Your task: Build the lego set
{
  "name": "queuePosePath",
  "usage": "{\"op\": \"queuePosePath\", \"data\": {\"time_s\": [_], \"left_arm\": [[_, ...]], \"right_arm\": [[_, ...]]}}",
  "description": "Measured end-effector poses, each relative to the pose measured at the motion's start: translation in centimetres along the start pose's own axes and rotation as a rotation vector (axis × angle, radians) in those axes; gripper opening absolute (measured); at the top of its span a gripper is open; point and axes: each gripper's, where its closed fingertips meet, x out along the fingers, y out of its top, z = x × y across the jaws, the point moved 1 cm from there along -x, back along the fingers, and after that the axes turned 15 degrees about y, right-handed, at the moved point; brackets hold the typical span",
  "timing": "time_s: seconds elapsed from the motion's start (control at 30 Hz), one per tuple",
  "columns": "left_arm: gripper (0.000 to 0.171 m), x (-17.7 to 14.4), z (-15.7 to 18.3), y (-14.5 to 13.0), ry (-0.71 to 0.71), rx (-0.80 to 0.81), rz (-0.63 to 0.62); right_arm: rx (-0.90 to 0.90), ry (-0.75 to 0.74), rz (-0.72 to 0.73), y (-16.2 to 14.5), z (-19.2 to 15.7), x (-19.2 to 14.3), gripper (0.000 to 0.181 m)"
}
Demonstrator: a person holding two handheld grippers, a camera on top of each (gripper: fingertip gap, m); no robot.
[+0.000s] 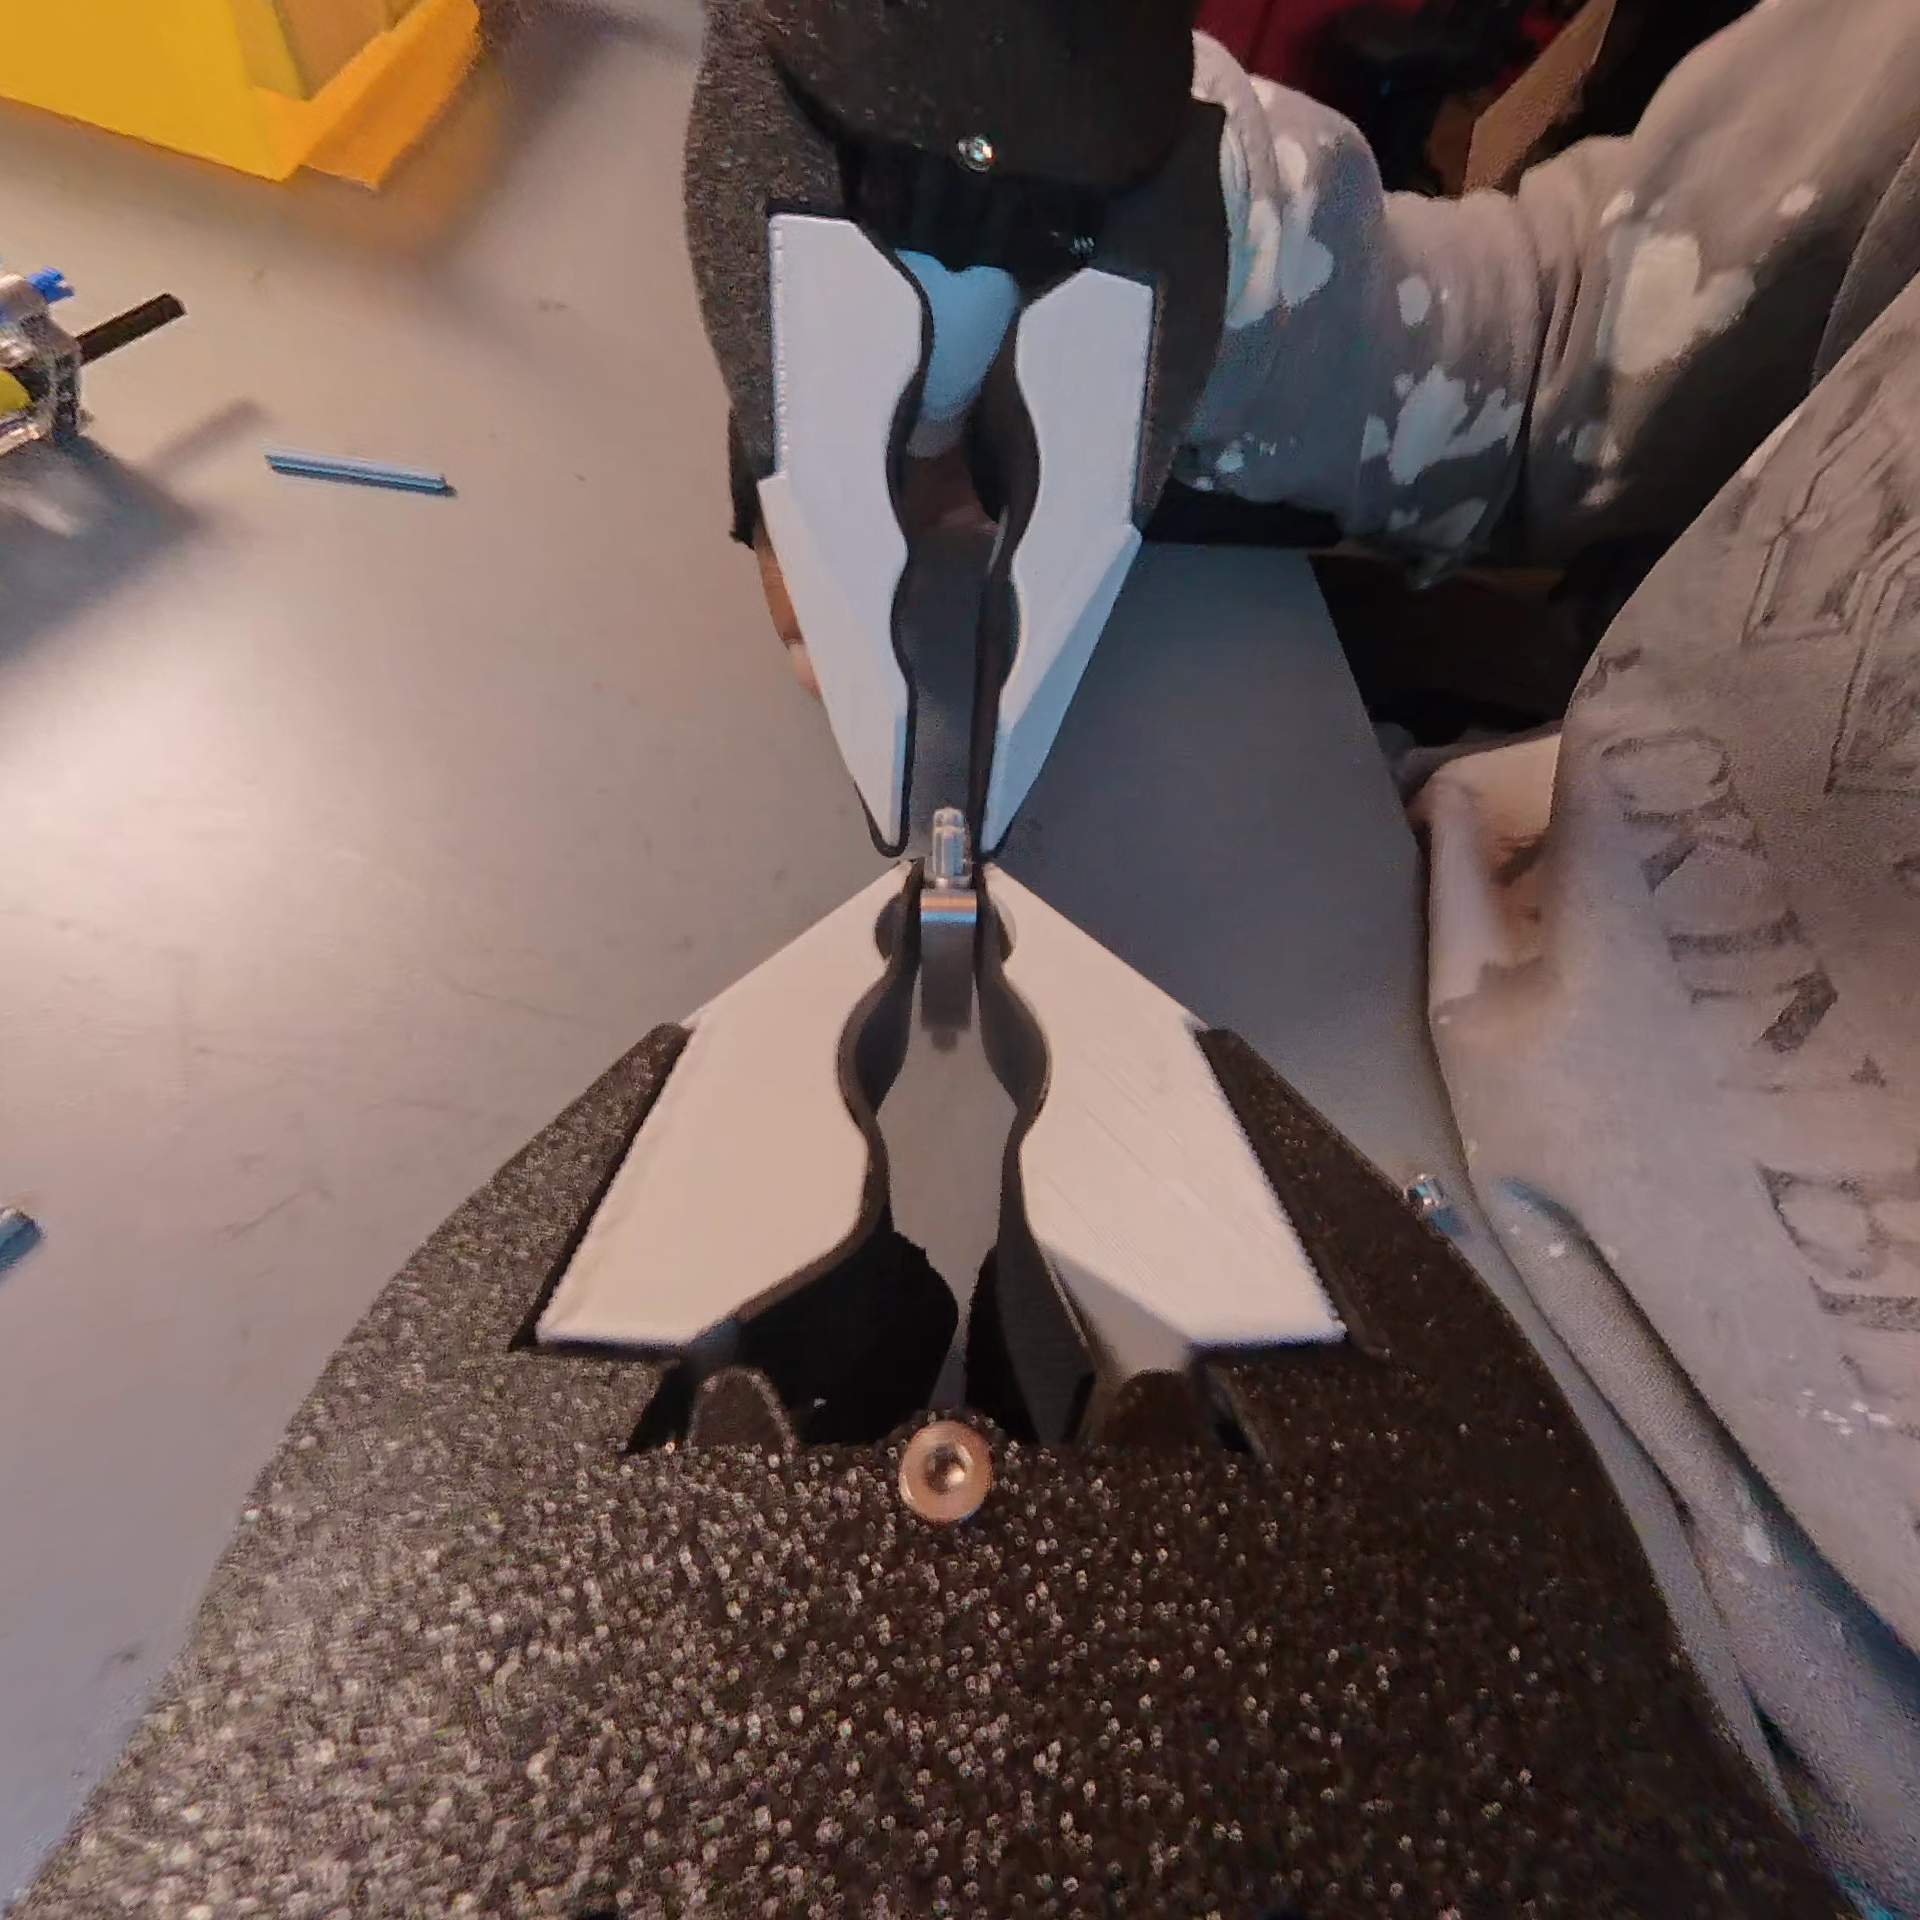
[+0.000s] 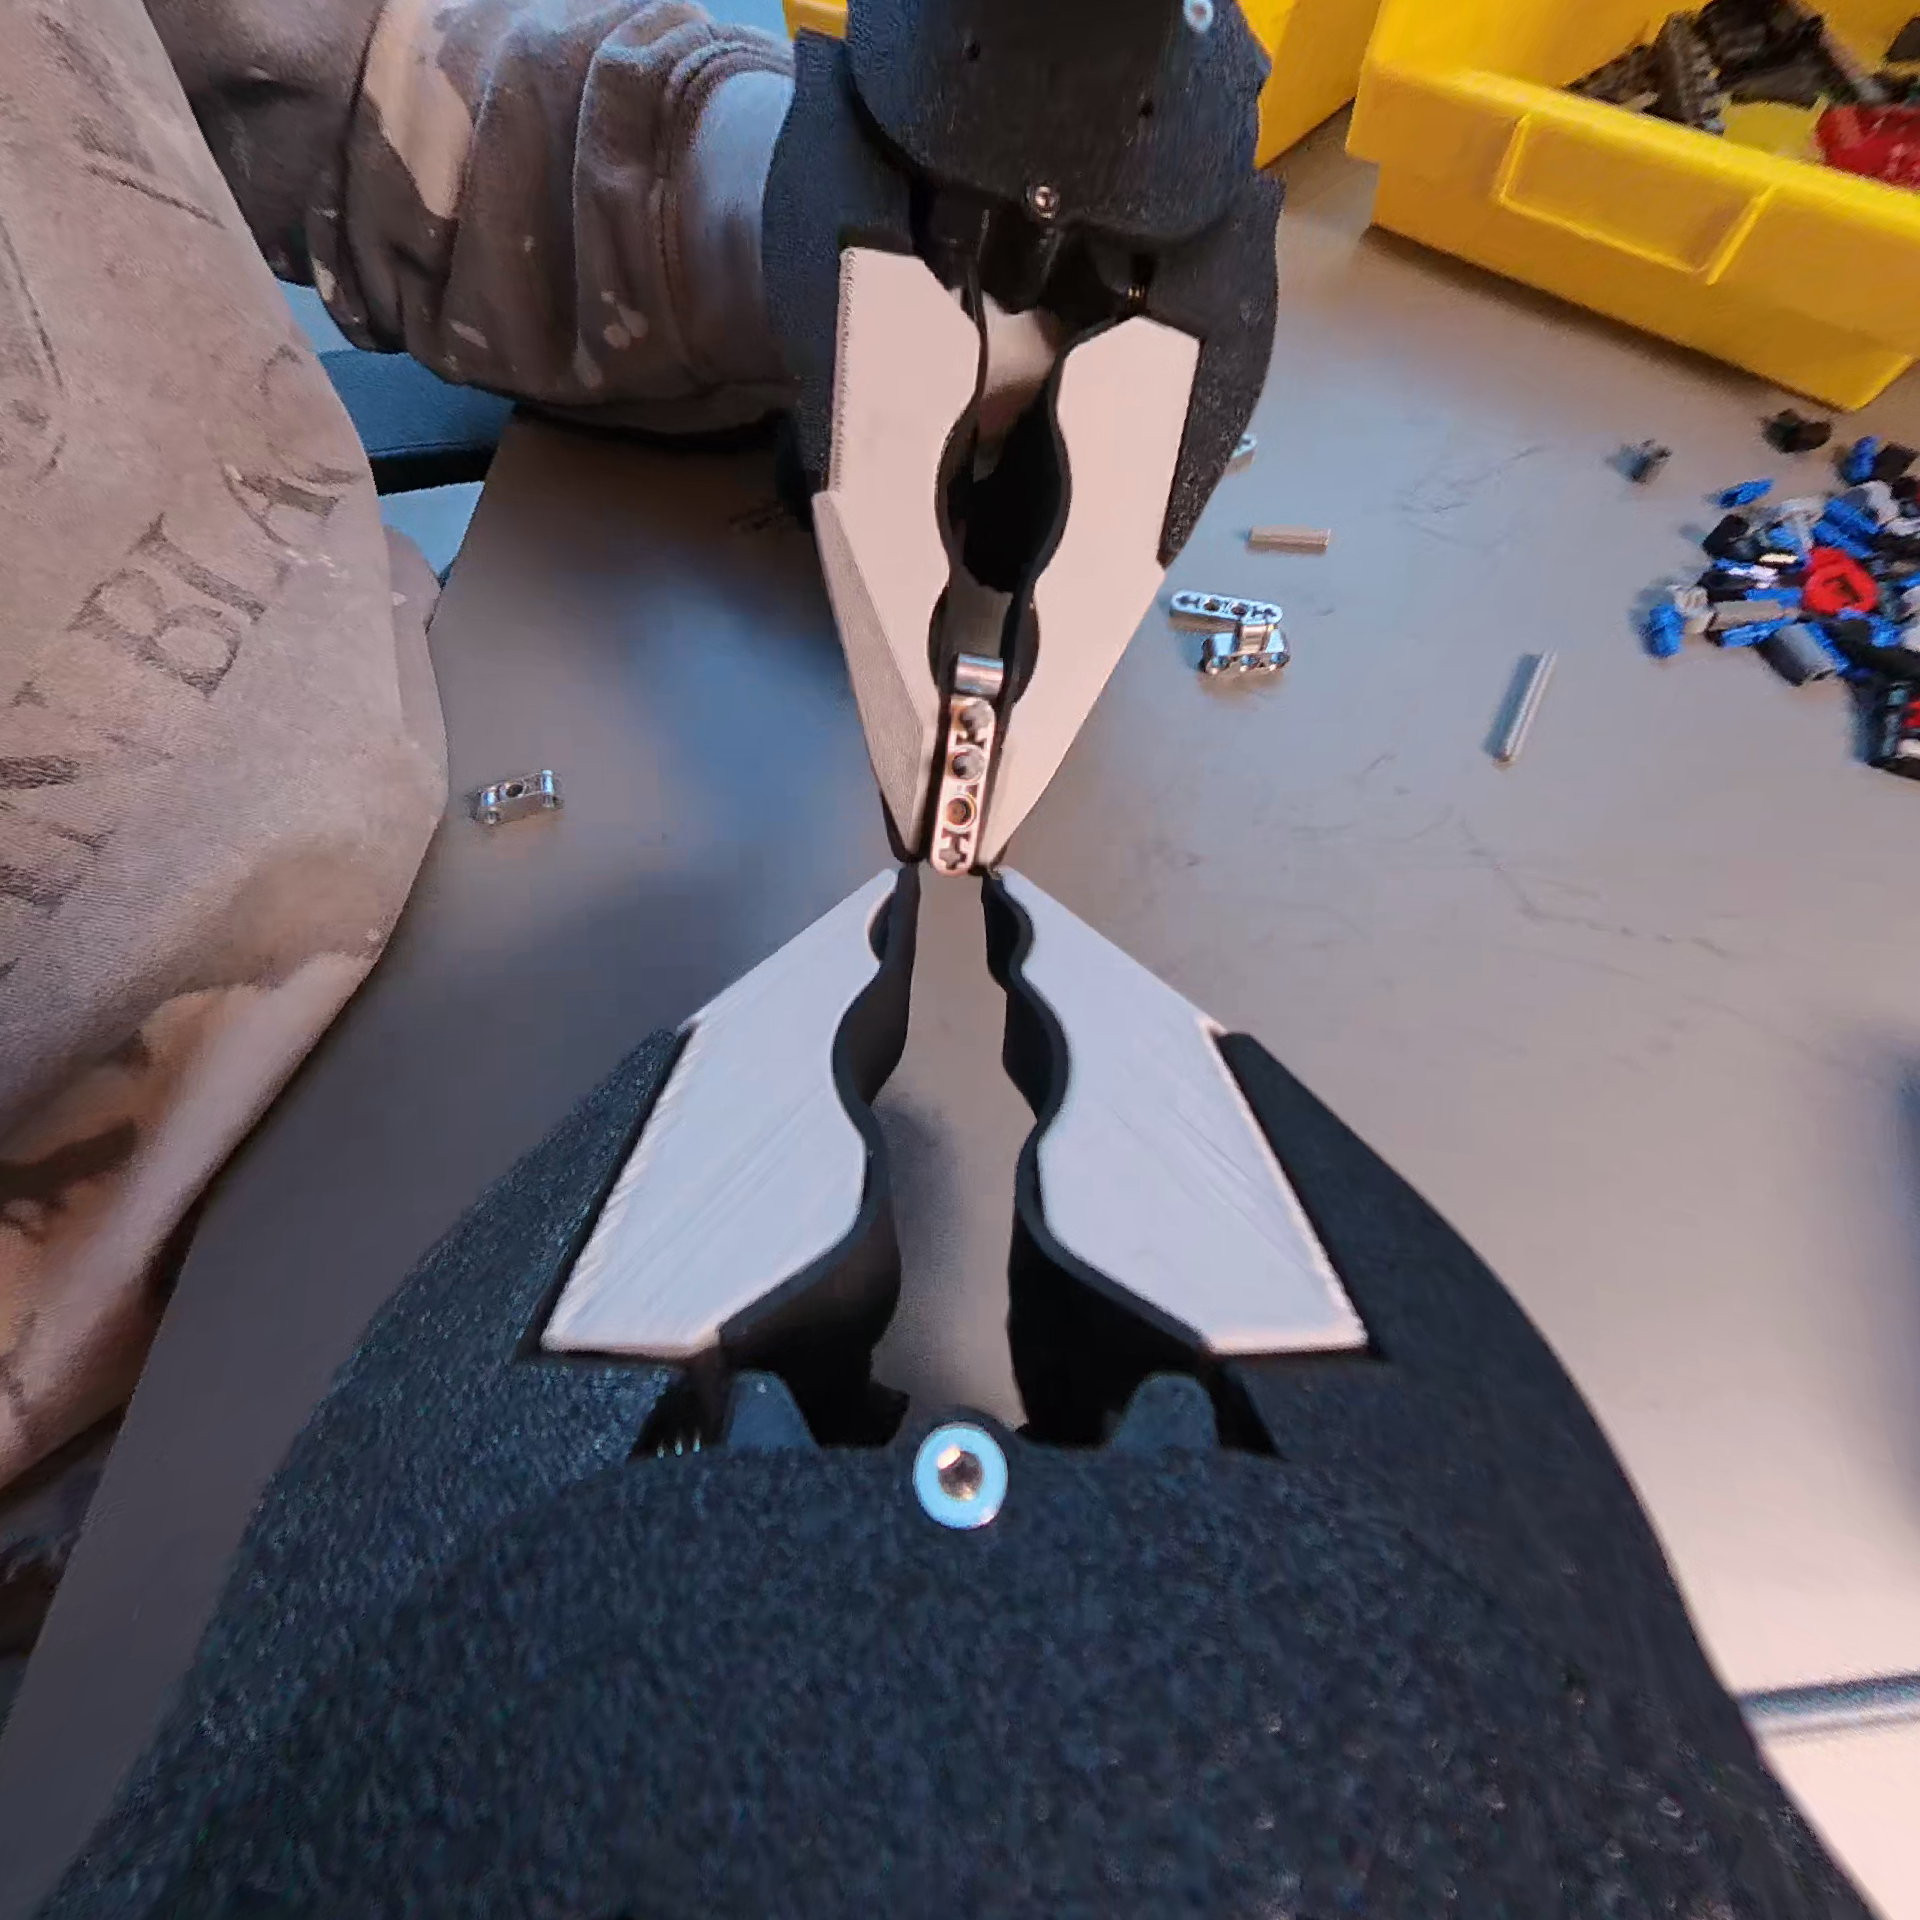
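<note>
Left tool (image 1: 945,873) is pinching a small grey beam piece (image 2: 964,779) between nearly closed fingers, tip to tip with the right tool (image 2: 940,883). Right tool is sitting slightly open, gripping nothing; the beam's end is just touching its tips. Beyond the beam, a person's grey sleeve (image 1: 1507,343) is reaching to the far tool. Right of the beam, on the tabletop (image 2: 1351,987), are lying a grey connector piece (image 2: 1236,634), thin rods, a pile of blue and black parts (image 2: 1808,613), and yellow bins (image 2: 1642,197) behind.
</note>
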Motion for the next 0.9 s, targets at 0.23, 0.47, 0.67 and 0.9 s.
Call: {"op": "queuePosePath", "data": {"time_s": [0.23, 0.47, 0.67, 0.9], "left_arm": [[0.006, 0.9, 0.2, -1.4, 0.061, 0.143, -0.061], [0.006, 1.5, -0.1, -2.9, 0.111, 0.208, -0.141], [0.007, 1.3, -0.5, -3.7, 0.126, 0.243, -0.185], [0.007, 0.0, -0.6, -3.1, 0.116, 0.244, -0.165]], "right_arm": [[0.022, 0.022, -0.051, -0.8, -0.3, 0.8, 0.006], [0.0, -0.008, -0.106, -1.3, 0.0, 1.3, 0.0], [-0.005, -0.025, -0.127, -1.6, 0.1, 1.5, 0.005], [0.002, -0.083, -0.152, -2.0, 1.0, 1.4, 0.021]]}}
